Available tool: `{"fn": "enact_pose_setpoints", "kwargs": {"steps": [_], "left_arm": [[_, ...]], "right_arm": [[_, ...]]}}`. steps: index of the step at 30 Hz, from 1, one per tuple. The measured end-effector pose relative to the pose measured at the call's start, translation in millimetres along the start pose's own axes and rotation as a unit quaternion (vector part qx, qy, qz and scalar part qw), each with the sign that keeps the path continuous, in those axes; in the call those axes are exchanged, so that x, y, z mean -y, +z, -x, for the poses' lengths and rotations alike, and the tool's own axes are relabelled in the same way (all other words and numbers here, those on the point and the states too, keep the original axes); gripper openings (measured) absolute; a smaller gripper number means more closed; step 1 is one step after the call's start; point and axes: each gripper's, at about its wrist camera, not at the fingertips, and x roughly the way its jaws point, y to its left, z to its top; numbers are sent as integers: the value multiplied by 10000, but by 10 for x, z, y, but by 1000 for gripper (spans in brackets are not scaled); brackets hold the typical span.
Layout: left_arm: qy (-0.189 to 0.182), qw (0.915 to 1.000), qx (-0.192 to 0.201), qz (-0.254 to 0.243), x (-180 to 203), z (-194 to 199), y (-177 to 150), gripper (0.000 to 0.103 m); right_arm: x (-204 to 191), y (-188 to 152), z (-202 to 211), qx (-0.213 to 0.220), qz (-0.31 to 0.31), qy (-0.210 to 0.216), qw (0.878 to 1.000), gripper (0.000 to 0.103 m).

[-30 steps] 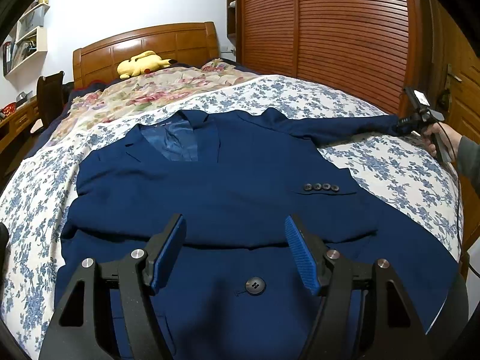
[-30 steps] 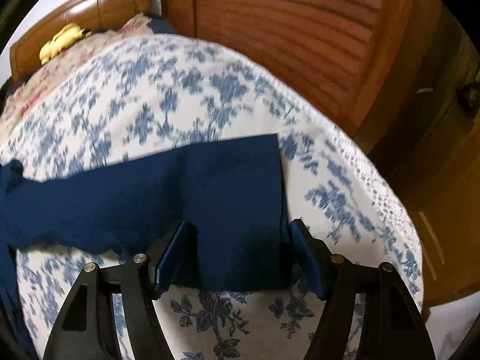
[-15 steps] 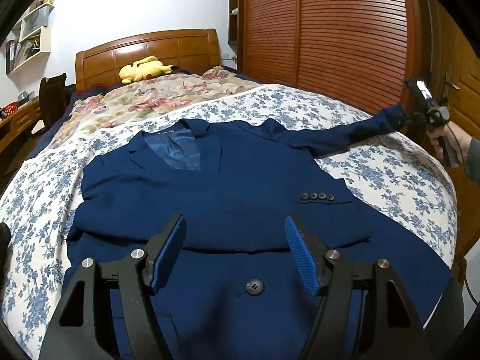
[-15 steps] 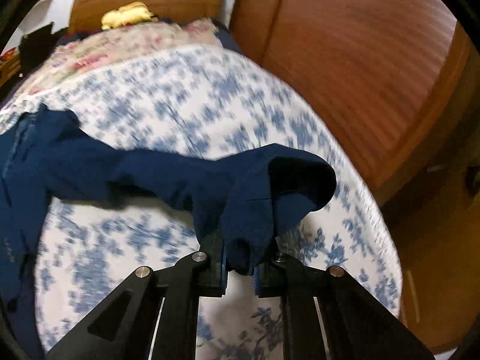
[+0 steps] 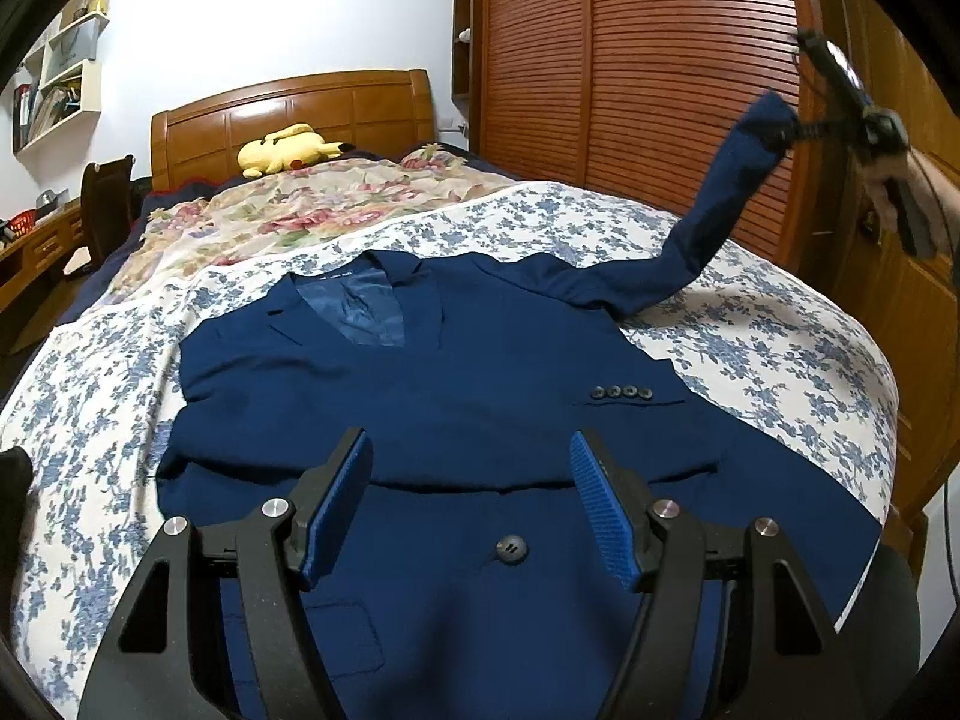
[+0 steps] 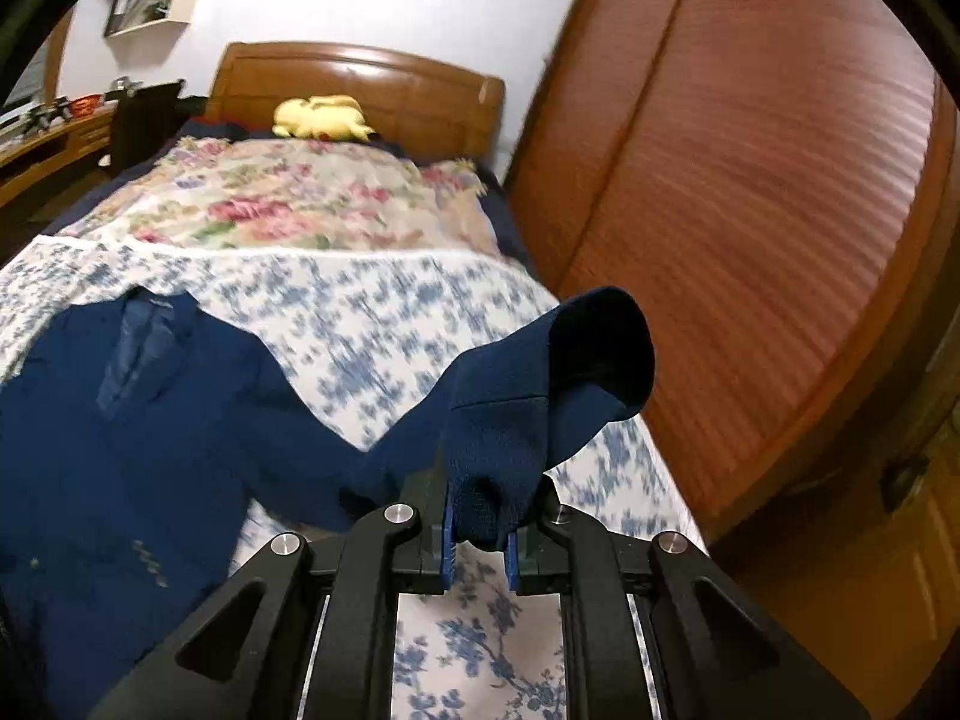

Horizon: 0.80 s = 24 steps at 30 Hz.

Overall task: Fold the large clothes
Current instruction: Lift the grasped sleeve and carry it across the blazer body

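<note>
The bed (image 5: 750, 324) carries my navy jacket (image 5: 456, 396), spread flat across its foot end, front up. A yellow plush toy (image 5: 288, 147) lies by the headboard. My right hand-held gripper (image 6: 477, 546) pinches the sleeve (image 6: 510, 420) cuff, lifted off the bed's right edge. My left hand-held gripper (image 5: 471, 501) hangs spread above the jacket's middle.

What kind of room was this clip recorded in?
A home bedroom, most likely. A navy suit jacket lies on a bed with a wooden headboard and a yellow plush toy by the pillows, beside a louvered wooden wardrobe.
</note>
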Motion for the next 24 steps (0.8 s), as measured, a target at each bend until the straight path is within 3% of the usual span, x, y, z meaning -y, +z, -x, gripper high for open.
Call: {"fn": "enact_pose_setpoints", "kwargs": {"steps": [7, 15, 24], "left_arm": [[136, 9997, 166, 89, -202, 238, -64, 69], [341, 9987, 197, 318, -511, 406, -120, 69], [653, 9967, 343, 335, -701, 633, -179, 69]], "right_arm": [[-568, 201, 506, 501, 283, 156, 9982, 12], [-1031, 212, 754, 689, 597, 486, 9946, 12], [-1426, 250, 1290, 1191, 1037, 1209, 9800, 12]]}}
